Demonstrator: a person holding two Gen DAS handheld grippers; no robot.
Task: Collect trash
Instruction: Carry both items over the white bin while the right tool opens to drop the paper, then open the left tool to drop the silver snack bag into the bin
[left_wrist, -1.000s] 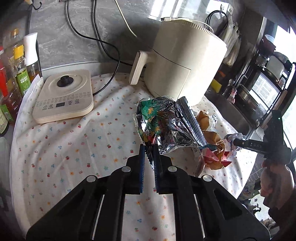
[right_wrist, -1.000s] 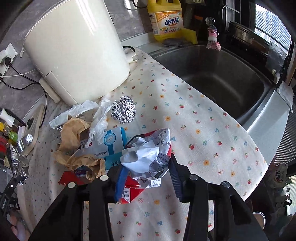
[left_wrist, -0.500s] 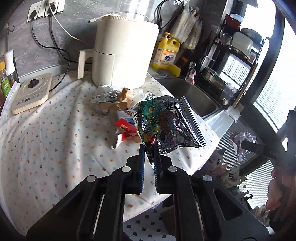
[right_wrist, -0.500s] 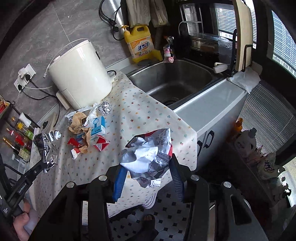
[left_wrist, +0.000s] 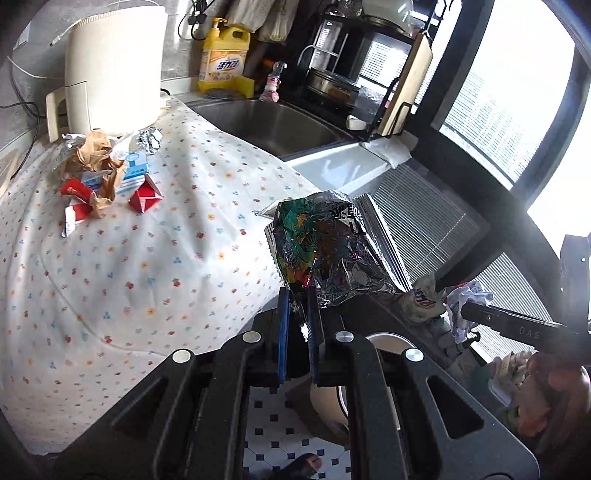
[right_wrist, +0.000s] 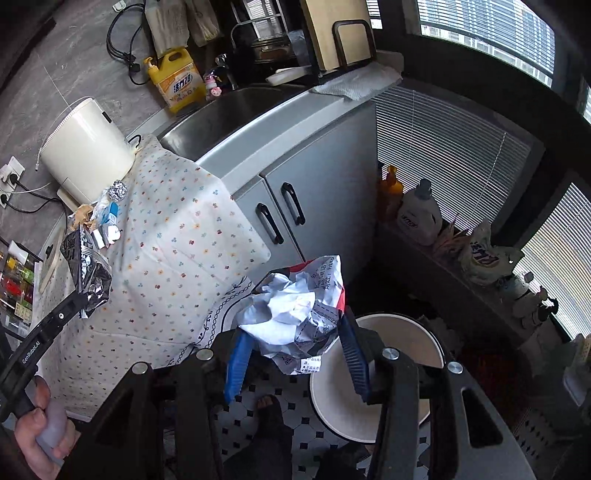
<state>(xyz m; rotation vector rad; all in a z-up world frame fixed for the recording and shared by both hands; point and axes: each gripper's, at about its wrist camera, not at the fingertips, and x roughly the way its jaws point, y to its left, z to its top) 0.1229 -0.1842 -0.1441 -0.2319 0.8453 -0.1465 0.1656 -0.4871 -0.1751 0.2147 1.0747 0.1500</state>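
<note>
Flowered tablecloth (left_wrist: 122, 266) drapes the counter beside the sink (left_wrist: 273, 125); tiled floor (right_wrist: 258, 398) below.

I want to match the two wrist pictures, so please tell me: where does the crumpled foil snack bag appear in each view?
Left wrist view: the foil snack bag is at centre, pinched at its bottom edge by the left gripper.
Right wrist view: the same bag is at the left edge, on the tip of the other gripper, in front of the flowered cloth.
Shared landmark: the yellow detergent bottle beside the sink.
</note>
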